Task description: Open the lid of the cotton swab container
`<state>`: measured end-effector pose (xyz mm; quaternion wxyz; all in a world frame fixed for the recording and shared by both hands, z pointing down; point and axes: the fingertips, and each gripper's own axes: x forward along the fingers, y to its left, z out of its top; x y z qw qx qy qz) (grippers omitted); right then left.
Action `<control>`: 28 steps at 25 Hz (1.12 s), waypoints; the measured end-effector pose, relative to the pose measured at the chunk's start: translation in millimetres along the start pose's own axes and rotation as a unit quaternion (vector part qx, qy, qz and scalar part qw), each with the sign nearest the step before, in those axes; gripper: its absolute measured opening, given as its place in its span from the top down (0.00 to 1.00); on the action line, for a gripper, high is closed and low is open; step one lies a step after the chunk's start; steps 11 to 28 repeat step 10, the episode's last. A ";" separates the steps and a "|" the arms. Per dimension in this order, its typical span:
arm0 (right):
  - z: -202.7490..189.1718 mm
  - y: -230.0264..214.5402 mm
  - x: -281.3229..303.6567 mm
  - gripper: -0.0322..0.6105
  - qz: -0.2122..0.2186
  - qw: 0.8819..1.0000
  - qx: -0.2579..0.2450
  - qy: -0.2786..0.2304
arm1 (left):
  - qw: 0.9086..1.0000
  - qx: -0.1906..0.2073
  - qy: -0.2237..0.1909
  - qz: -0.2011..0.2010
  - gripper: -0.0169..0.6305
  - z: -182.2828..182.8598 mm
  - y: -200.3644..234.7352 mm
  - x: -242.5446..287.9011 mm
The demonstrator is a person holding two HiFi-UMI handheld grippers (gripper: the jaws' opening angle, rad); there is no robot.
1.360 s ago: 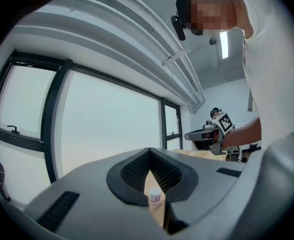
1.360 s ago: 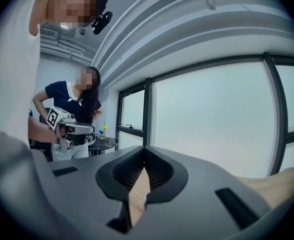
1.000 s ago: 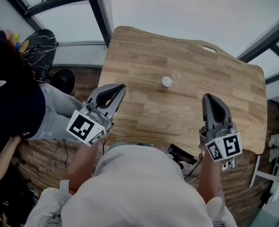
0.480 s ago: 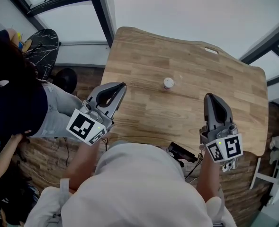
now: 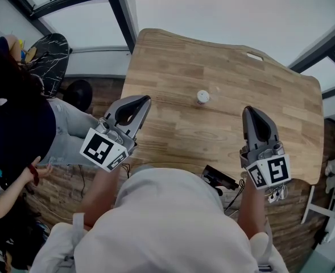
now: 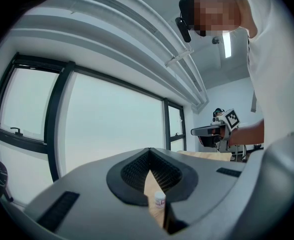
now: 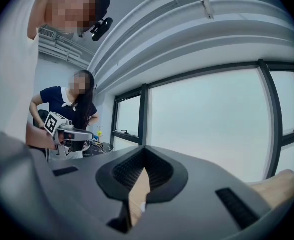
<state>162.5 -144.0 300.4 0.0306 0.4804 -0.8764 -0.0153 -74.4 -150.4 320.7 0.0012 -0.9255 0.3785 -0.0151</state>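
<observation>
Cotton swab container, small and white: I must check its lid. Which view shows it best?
The head view: the small white cylindrical container stands whole, unobstructed, on the wooden table. The left gripper view shows it through the jaw gap; the right gripper view only a white sliver.

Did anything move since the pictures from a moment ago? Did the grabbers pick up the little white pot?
No, nothing really moved, and nothing was picked up or let go. The left gripper and right gripper stay shut and empty over the near side of the table. The cotton swab container stands untouched in the same spot, farther out between them.
</observation>
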 end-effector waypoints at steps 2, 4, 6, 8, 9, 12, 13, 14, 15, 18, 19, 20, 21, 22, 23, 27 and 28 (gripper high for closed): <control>-0.8 -1.6 1.5 0.92 -0.001 1.000 0.000 0.001 | 1.000 0.000 0.000 0.000 0.95 -0.7 0.8 2.1; -1.6 -3.0 2.6 0.92 -0.002 1.000 0.001 0.002 | 1.000 0.000 0.000 -0.001 0.95 -1.7 1.7 4.0; -1.9 -3.4 3.7 0.92 -0.003 1.000 0.002 0.002 | 1.000 -0.001 -0.001 -0.001 0.95 -1.9 3.1 5.5; -1.7 -3.2 5.0 0.92 -0.003 1.000 0.002 0.002 | 1.000 -0.002 -0.002 -0.002 0.95 -1.2 4.5 6.8; -1.5 -3.0 5.7 0.92 -0.003 1.000 0.003 0.002 | 1.000 -0.002 -0.003 -0.002 0.95 -0.6 5.3 7.5; -1.3 -2.9 6.4 0.92 -0.003 1.000 0.003 0.002 | 1.000 -0.002 -0.003 -0.002 0.95 -0.1 6.0 8.1; -1.3 -2.9 6.4 0.92 -0.003 1.000 0.003 0.002 | 1.000 -0.002 -0.003 -0.002 0.95 -0.1 6.0 8.1; -1.3 -2.9 6.4 0.92 -0.003 1.000 0.003 0.002 | 1.000 -0.002 -0.003 -0.002 0.95 -0.1 6.0 8.1; -1.3 -2.9 6.4 0.92 -0.003 1.000 0.003 0.002 | 1.000 -0.002 -0.003 -0.002 0.95 -0.1 6.0 8.1; -1.3 -2.9 6.4 0.92 -0.003 1.000 0.003 0.002 | 1.000 -0.002 -0.003 -0.002 0.95 -0.1 6.0 8.1; -1.3 -2.9 6.4 0.92 -0.003 1.000 0.003 0.002 | 1.000 -0.002 -0.003 -0.002 0.95 -0.1 6.0 8.1; -1.3 -2.9 6.4 0.92 -0.003 1.000 0.003 0.002 | 1.000 -0.002 -0.003 -0.002 0.95 -0.1 6.0 8.1; -1.3 -2.9 6.4 0.92 -0.003 1.000 0.003 0.002 | 1.000 -0.002 -0.003 -0.002 0.95 -0.1 6.0 8.1; -1.3 -2.9 6.4 0.92 -0.003 1.000 0.003 0.002 | 1.000 -0.002 -0.003 -0.002 0.95 -0.1 6.0 8.1; -1.3 -2.9 6.4 0.92 -0.003 1.000 0.003 0.002 | 1.000 -0.002 -0.003 -0.002 0.95 -0.1 6.0 8.1; -1.3 -2.9 6.4 0.92 -0.003 1.000 0.003 0.002 | 1.000 -0.002 -0.003 -0.002 0.95 -0.1 6.0 8.1; -1.3 -2.9 6.4 0.92 -0.003 1.000 0.003 0.002 | 1.000 -0.002 -0.003 -0.002 0.95 -0.1 6.0 8.1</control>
